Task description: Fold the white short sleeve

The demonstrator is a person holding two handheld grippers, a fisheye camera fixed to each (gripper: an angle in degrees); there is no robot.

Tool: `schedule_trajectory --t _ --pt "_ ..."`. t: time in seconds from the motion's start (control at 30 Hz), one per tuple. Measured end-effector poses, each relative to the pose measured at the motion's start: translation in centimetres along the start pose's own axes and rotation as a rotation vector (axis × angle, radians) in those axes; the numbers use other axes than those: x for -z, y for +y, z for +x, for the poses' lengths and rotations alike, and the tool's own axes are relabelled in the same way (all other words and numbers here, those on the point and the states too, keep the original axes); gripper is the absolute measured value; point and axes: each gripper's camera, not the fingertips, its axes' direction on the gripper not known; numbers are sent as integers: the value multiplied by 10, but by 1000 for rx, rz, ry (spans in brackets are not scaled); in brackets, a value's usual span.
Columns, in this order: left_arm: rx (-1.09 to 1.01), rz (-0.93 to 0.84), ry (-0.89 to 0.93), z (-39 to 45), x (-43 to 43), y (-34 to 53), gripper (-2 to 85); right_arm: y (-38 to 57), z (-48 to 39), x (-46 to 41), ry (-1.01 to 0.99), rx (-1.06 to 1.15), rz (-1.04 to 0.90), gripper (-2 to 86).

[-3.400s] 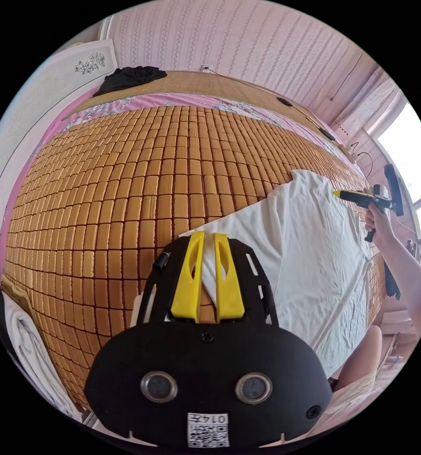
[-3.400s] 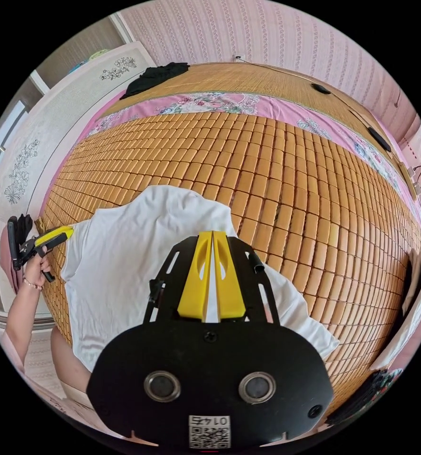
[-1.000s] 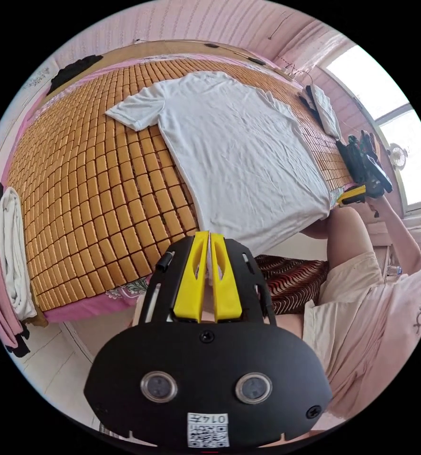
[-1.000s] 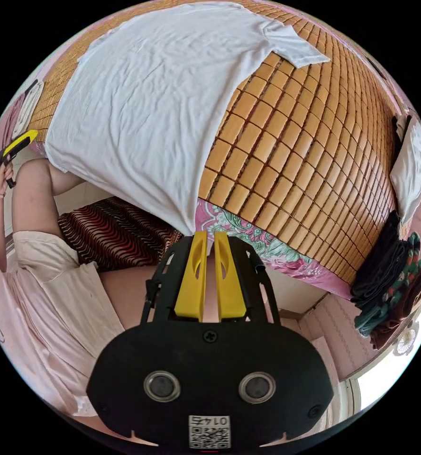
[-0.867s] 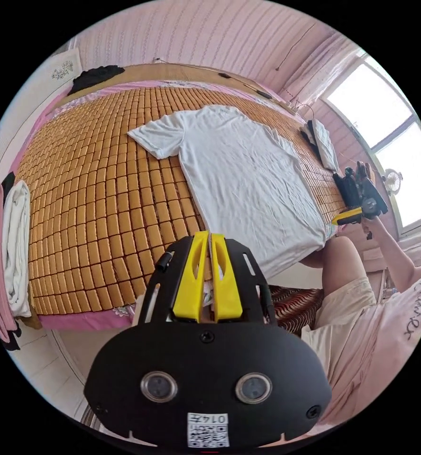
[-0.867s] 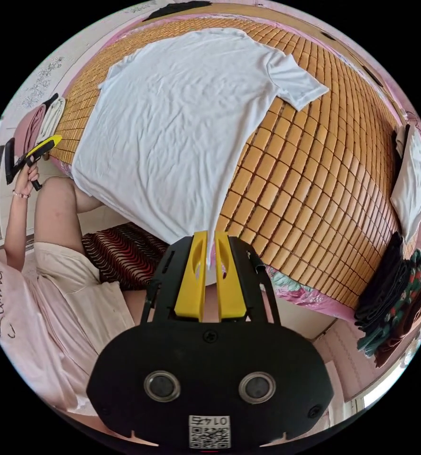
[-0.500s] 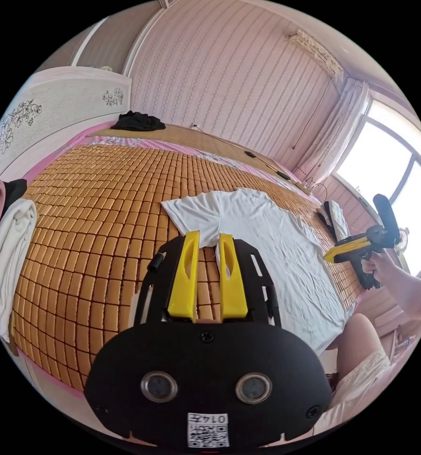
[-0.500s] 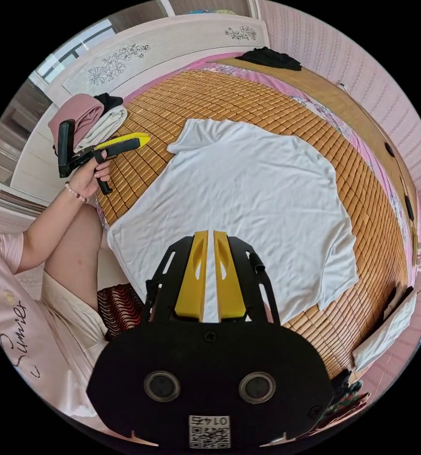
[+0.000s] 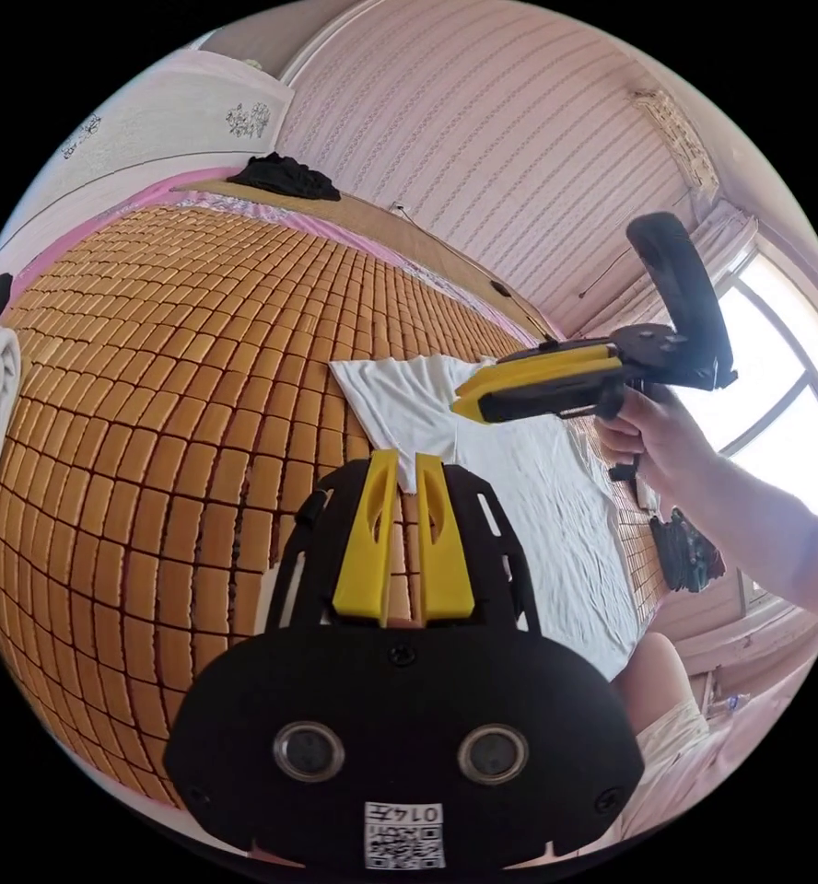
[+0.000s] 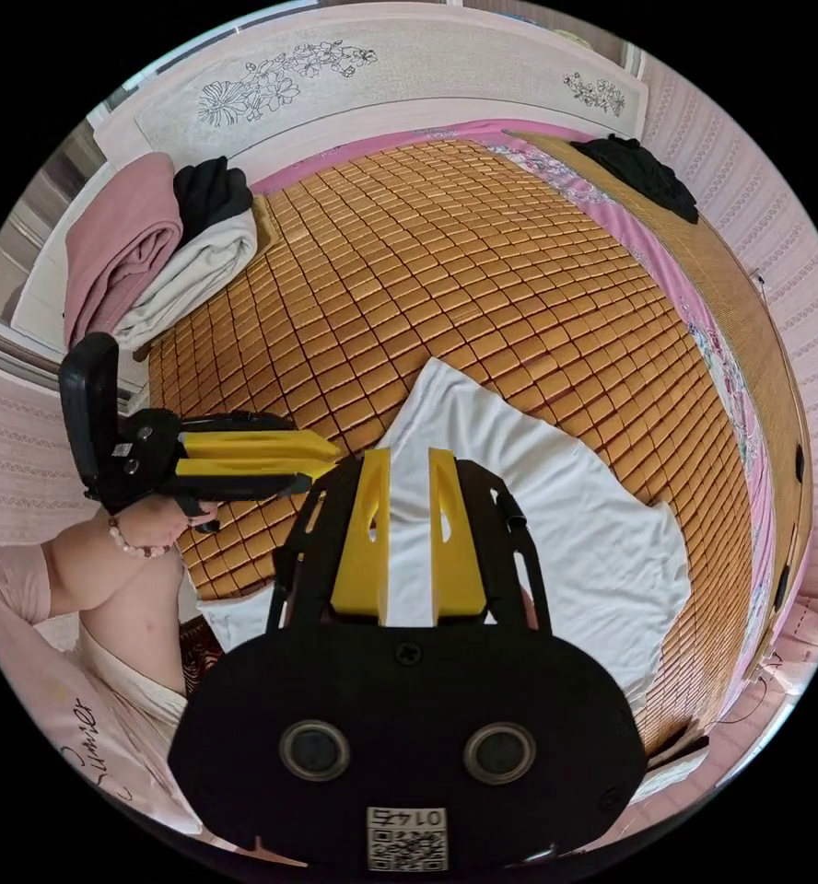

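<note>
The white short-sleeve shirt lies spread flat on the bamboo mat of a bed. My left gripper is at the edge of one sleeve, its jaws drawn close with white cloth between the tips; in the right gripper view the left gripper reaches that same edge from the side. My right gripper hangs over the shirt just past that sleeve, jaws parallel and open with nothing in them. The right gripper is also in the left gripper view, hovering over the shirt in a hand.
Rolled pink and white clothes sit at one corner of the mat by the headboard. A black garment lies at the far side. A dark pile is beyond the shirt. The person's leg is at the bed's edge.
Both grippers left the shirt's hem at the bed's edge and came up to the sleeve end. The right gripper's jaws opened. The left gripper's jaws opened, then narrowed on the sleeve edge.
</note>
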Motion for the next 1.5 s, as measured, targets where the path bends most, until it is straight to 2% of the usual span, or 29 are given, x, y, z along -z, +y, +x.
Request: schedule_trajectory --t 0.3,0.5,0.8,1.0,1.07,1.13,1.23,1.27,1.33,1.4,1.5 --pt "-56 -78 -7 -3 -27 -9 72 -70 2 -29 46 -24 -57 79" --pt "-23 -133 -1 -9 -42 -13 27 -87 -2 -50 88 -7 -109 86" --pt "-31 -142 -5 -10 -54 -16 -8 -75 18 -46 80 -80 -56 10" --pt "-59 -104 -34 -3 -57 -14 -8 9 67 11 -95 -302 284 8" --pt "-127 -22 49 7 -50 -12 -7 70 85 39 -95 -407 413 13" --pt "-201 59 159 20 -41 -10 -5 119 97 53 -51 -482 458 18" --pt "-323 88 197 46 -38 -7 11 180 117 38 11 -578 353 33" --pt "-337 64 204 52 -45 -6 22 193 125 24 11 -600 250 41" --pt "-333 0 247 57 -59 -5 39 206 134 12 9 -615 161 58" --pt "-331 -70 256 64 -73 -4 47 211 137 14 15 -599 175 60" --pt "-390 -145 169 82 -93 1 50 195 141 20 46 -537 199 59"
